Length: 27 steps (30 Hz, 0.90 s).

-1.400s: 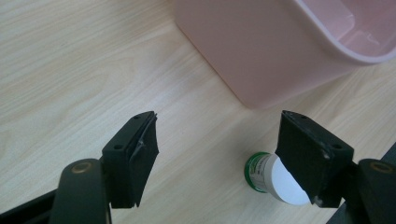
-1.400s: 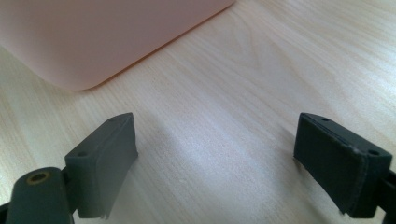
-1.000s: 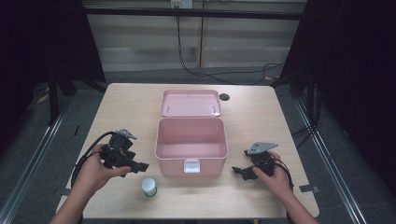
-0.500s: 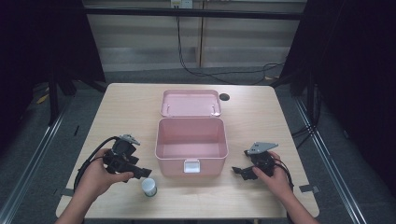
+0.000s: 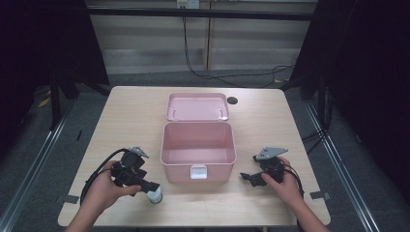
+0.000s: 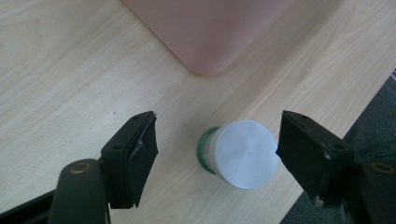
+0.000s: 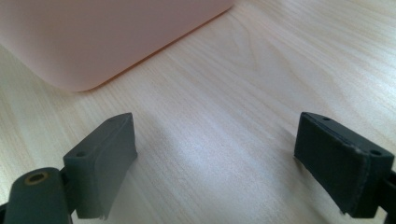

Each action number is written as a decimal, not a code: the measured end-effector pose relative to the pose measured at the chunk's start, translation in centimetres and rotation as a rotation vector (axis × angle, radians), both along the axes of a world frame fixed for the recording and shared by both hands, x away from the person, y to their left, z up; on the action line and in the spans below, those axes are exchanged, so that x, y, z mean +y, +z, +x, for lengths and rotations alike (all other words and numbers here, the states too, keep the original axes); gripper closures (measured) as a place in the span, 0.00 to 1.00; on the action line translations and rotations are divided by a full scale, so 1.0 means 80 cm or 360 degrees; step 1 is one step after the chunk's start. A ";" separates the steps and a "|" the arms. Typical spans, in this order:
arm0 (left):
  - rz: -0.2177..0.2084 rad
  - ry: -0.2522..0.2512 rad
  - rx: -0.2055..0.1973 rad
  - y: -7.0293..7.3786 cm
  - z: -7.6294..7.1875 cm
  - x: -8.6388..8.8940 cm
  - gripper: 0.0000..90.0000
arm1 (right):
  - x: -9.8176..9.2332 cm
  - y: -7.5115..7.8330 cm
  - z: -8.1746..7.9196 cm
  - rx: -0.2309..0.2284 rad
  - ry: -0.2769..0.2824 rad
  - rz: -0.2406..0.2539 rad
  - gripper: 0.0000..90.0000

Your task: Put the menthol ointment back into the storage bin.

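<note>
A small white-capped bottle with a green band (image 5: 155, 195) (image 6: 239, 154) stands upright near the table's front edge, just left of the pink box (image 5: 198, 147). My left gripper (image 5: 147, 186) (image 6: 217, 151) hangs over the bottle, open, with the cap between its jaws; the right-hand pad is close to the cap, the left-hand one stands apart from it. The box is open and looks empty, its lid (image 5: 197, 106) lying flat behind it. My right gripper (image 5: 249, 178) (image 7: 215, 154) rests open on the table to the right of the box, nothing between its jaws.
A corner of the pink box wall (image 6: 210, 32) (image 7: 93, 42) lies just ahead of each gripper. A dark round hole (image 5: 232, 100) sits in the tabletop behind the lid. The wooden table's front edge (image 5: 193, 224) runs close behind the bottle.
My left gripper has moved down and toward the front right, from beside the box to over the bottle. The right gripper has stayed put.
</note>
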<state>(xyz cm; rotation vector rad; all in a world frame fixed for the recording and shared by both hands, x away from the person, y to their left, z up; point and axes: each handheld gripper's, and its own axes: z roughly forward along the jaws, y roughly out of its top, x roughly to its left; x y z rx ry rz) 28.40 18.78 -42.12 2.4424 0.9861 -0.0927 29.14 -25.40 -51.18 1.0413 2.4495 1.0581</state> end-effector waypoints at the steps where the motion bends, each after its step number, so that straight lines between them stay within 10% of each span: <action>1: 0.0003 -0.0021 0.0007 -0.001 0.000 -0.001 0.31 | 0.000 0.000 0.000 -0.0003 0.0002 0.0000 0.13; 15: 0.0087 -0.0107 0.0075 -0.026 -0.008 -0.014 0.39 | 0.000 0.000 0.000 -0.0003 0.0001 0.0000 0.13; 27: 0.0165 -0.0087 0.0164 -0.011 -0.004 -0.013 0.55 | 0.000 0.000 0.000 -0.0004 0.0000 0.0000 0.13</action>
